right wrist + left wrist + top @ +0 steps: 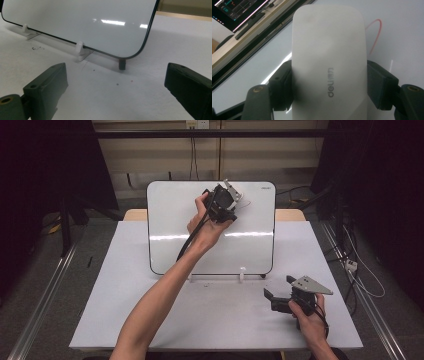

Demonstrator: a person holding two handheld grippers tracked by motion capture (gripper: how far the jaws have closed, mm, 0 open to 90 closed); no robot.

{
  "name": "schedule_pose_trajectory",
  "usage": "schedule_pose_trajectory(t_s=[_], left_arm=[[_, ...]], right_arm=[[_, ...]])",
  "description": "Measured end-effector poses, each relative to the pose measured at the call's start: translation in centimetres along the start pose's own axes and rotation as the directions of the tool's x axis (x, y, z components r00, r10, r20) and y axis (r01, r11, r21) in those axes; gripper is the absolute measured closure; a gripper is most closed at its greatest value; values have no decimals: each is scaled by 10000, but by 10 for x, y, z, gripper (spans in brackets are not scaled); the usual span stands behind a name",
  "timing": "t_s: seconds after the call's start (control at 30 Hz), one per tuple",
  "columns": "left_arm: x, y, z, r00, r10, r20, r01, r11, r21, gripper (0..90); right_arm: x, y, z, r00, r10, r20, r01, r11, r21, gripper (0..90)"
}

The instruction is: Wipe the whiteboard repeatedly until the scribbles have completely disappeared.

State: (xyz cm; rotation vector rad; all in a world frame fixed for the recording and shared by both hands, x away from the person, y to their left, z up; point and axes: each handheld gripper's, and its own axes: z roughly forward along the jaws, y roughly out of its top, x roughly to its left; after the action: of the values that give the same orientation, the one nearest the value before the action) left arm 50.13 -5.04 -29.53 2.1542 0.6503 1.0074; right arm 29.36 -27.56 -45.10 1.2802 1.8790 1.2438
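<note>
Lab: black curtains (45, 160), floor rails (42, 295), cables (360, 270).

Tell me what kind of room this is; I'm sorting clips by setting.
Probably a lab or recording studio, not a home. A bare white table stands between dark curtains, metal rails run along the floor, loose cables trail beside it, and a monitor glows behind the whiteboard.

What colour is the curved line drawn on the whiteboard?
Red: the curved line on the whiteboard shows best in the left gripper view.
</note>
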Motion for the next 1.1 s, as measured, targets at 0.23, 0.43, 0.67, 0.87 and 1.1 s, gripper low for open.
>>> schedule_pose_trajectory(t_s=[0.23,0.43,0.67,0.87,1.1], left_arm=[[-10,5,4,9999,164,39,-164,9999,55,311],[-23,9,7,9984,570,-29,-570,9983,114,311],[-39,13,9,9943,1065,100,-1067,9941,221,311],[-65,14,11,9878,1470,505,-1482,9887,204,312],[-90,8,10,9777,1954,768,-1960,9806,2,311]], right_arm=[[0,0,-1,10000,46,-33,-46,10000,25,47],[0,0,0,10000,11,-11,-11,10000,-4,47],[0,0,0,10000,26,-15,-26,10000,25,47],[0,0,0,10000,20,-31,-20,10000,-4,47],[1,0,-1,10000,12,-60,-12,10000,26,47]])
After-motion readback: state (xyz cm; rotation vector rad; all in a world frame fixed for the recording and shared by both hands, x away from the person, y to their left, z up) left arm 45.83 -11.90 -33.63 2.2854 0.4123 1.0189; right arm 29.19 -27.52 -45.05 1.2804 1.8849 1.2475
